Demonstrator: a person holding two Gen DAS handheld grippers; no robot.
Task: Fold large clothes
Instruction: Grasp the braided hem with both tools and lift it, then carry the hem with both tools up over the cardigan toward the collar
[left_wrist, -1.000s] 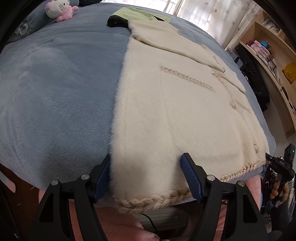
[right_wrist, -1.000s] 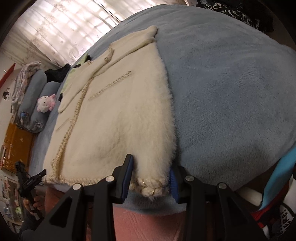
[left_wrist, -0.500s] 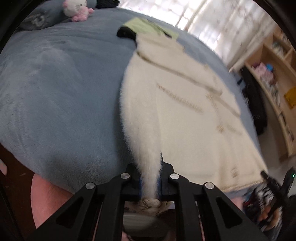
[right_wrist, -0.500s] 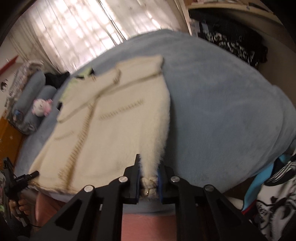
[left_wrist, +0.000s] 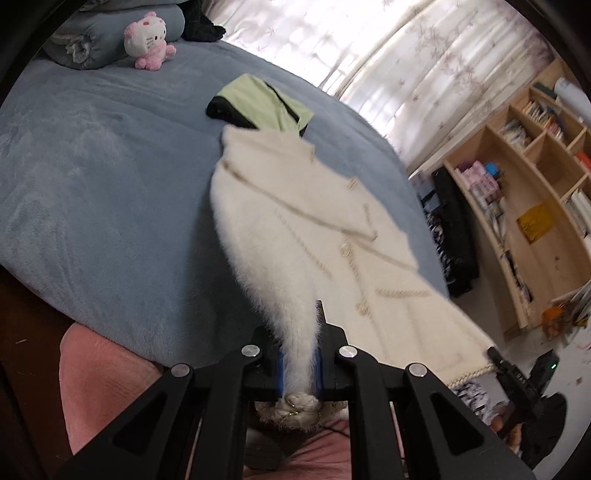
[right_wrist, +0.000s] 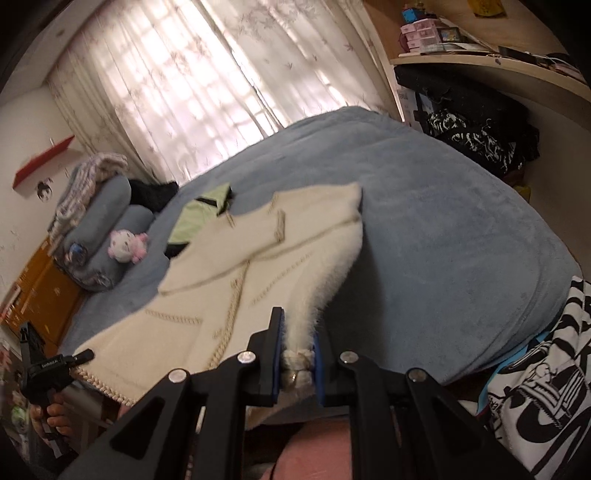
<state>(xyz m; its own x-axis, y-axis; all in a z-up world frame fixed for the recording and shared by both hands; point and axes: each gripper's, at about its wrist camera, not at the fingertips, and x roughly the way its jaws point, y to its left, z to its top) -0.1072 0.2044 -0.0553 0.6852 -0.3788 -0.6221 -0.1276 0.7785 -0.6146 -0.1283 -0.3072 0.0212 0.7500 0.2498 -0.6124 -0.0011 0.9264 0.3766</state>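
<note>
Fluffy cream cardigan (braided rope hem) bunches between the clamped left gripper and right gripper fingers, over plush blue blanket.

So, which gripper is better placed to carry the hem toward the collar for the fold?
Neither alone. The left gripper and the right gripper are each shut on a hem corner of the cream coat, which is lifted off the bed; likely they move together.

Your left gripper and right gripper are matte black, with angular linkage arms, triangular cut-outs, round silver screws and blue pads. Your bare-skinned hand shows far left, fingers around a black handle.
</note>
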